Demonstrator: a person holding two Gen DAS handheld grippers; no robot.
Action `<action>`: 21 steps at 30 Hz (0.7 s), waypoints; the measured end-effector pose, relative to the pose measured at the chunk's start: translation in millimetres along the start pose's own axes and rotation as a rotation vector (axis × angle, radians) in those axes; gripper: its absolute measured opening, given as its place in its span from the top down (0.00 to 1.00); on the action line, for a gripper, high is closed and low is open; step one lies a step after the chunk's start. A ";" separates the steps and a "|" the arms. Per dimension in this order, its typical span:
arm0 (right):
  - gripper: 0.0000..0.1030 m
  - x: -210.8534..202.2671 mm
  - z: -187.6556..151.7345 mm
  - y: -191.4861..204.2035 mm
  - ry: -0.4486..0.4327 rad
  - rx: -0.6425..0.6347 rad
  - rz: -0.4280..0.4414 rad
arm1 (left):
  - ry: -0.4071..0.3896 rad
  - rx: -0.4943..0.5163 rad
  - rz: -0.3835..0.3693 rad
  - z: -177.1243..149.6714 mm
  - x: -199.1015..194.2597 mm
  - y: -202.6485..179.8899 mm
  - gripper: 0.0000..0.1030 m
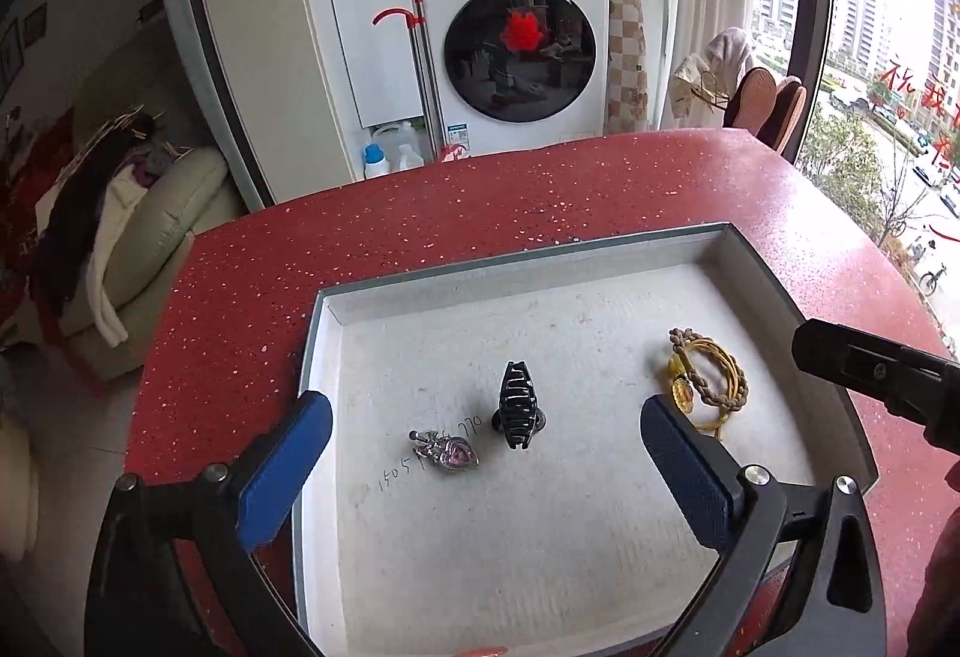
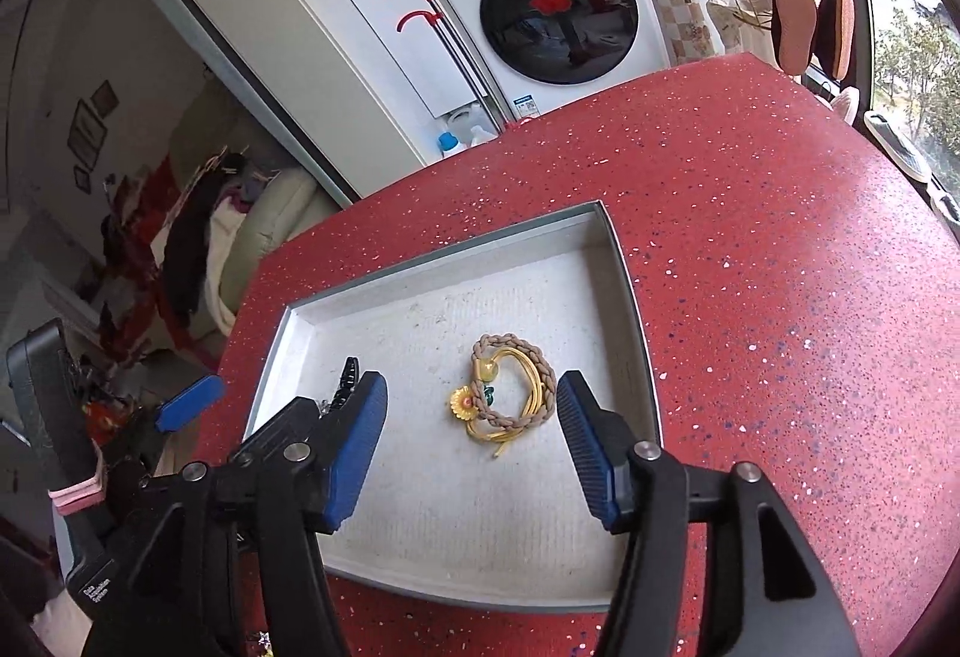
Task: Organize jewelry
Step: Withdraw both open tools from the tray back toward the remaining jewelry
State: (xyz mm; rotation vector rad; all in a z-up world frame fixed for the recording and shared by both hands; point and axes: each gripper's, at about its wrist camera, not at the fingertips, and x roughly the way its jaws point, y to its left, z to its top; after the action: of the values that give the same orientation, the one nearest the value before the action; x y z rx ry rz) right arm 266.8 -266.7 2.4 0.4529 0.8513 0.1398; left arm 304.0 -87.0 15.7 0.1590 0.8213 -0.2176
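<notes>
Red speckled tabletop [image 1: 420, 213] carries one shallow white tray [image 1: 516, 279], set near the tabletop's front edge, long side toward the grippers. Three jewelry pieces lie on the tray floor, all loose and well apart: one silver brooch with a pink heart stone [image 1: 447, 452] toward the tray's left edge, one black claw hair clip [image 1: 517, 405] standing about mid-tray, one bundle of braided tan and yellow cord with a sunflower charm [image 2: 507, 393] toward the tray's right edge. Cord bundle may be two or more ties tangled together; can't separate them, counted as one. Left gripper [image 1: 486, 468] hangs over the brooch and clip, blue pads spread wide, nothing between them, nothing touched. Right gripper [image 2: 474, 444] hangs over the cord bundle, pads apart, bundle framed in the gap but lying flat on the tray, not pinched. Both tools empty, each above its own pieces, which reads like items set down in the tray and let go; spacing keeps the pieces from tangling. No jewelry seen on the bare tabletop outside the tray, though the near corners are hidden by the gripper bodies. Judged: sorting into the tray looks close to done.
</notes>
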 end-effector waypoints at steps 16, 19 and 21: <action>0.00 -75.3 -61.3 29.2 -0.106 -0.066 0.050 | 0.032 -0.104 -0.019 -65.5 -74.6 54.1 0.00; 0.00 -82.8 -74.5 32.3 -0.121 -0.069 0.062 | 0.022 -0.142 0.013 -87.6 -86.5 62.8 0.00; 0.00 -88.3 -83.4 33.8 -0.118 -0.066 0.072 | 0.019 -0.152 0.018 -101.2 -92.1 67.0 0.00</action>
State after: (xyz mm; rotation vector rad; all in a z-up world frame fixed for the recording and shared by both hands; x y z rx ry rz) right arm 148.2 -235.1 30.9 0.4257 0.7130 0.2057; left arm 188.6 12.3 19.6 0.0255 0.8514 -0.1360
